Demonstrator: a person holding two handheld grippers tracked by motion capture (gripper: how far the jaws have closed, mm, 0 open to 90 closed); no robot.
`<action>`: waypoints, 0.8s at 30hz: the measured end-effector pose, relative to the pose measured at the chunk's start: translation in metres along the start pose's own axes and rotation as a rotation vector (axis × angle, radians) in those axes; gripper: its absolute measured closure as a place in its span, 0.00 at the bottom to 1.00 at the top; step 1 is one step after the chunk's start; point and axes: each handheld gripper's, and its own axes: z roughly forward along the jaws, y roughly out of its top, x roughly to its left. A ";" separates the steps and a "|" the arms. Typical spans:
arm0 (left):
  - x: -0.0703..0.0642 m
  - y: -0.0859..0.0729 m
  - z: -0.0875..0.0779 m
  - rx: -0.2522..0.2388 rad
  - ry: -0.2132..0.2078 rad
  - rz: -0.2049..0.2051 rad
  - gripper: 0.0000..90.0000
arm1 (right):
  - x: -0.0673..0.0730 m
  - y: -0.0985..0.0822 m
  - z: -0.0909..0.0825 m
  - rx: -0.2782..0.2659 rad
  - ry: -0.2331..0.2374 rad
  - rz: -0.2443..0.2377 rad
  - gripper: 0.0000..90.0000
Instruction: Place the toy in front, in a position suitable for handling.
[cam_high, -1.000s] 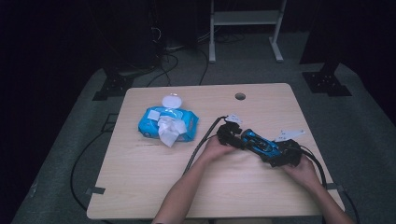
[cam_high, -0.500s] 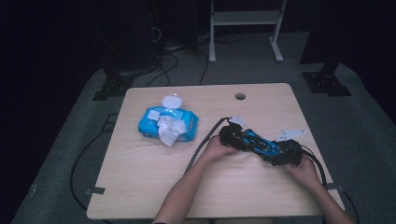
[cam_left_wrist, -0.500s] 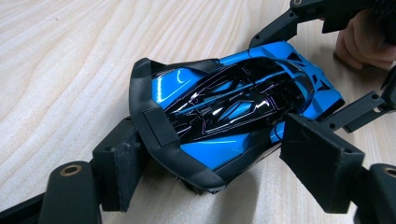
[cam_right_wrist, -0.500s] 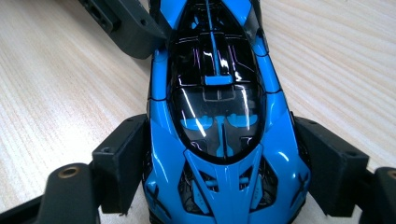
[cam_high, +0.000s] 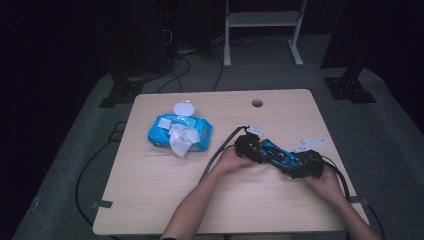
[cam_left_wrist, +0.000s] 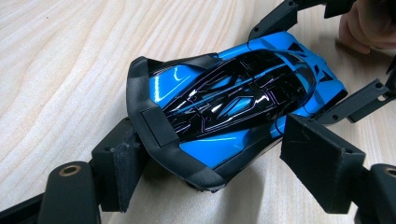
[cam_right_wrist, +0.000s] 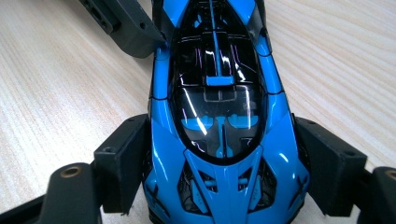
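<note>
Toy car (cam_high: 276, 155): blue and black, lying on the tabletop (cam_high: 150, 200) at its right side, slanting from far-left to near-right.
Left claw (cam_left_wrist: 212, 161): my jaws have just been closing; they now clamp the car's tail end from both sides.
Right claw (cam_right_wrist: 219, 179): my jaws have just been closing; they now press on the car's nose, one on each flank.
Wipes pack (cam_high: 180, 132): blue, well apart to the left, one white wipe sticking out.
</note>
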 end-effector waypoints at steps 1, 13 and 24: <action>0.000 0.000 -0.001 0.001 0.001 0.003 0.26 | 0.000 0.000 0.000 0.001 0.001 0.000 0.26; -0.007 0.006 -0.017 -0.020 0.016 0.032 0.27 | 0.007 0.010 -0.009 -0.014 -0.014 -0.021 0.26; -0.033 0.012 -0.096 -0.099 0.120 0.058 0.25 | 0.044 0.061 -0.034 -0.090 -0.023 -0.103 0.26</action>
